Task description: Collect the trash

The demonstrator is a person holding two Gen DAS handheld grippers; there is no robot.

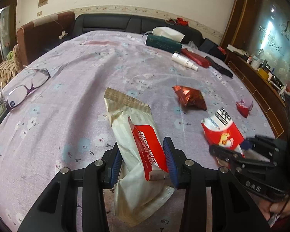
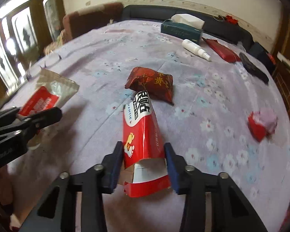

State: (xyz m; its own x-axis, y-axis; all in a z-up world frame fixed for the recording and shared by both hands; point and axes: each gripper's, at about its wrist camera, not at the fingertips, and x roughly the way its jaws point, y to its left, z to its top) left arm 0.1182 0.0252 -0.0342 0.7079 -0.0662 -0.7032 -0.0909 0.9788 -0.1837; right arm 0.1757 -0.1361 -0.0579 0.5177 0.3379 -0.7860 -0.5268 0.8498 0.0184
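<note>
Black tool (image 1: 143, 160) frames, blue finger pads (image 1: 169, 160), silver round screws, "DAS" lettering.

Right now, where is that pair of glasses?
The glasses show only in the left wrist view, lying at the far left edge of the bedspread, well apart from the wrappers.

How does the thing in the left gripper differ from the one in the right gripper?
The left gripper is shut on a wipes pack: soft, crumpled, mostly cream film with a red label. The right gripper is shut on a red carton: stiff card, mostly red with a white band, its near end torn open. Both are long, held lengthwise between the fingers, over the flowered cloth.
</note>
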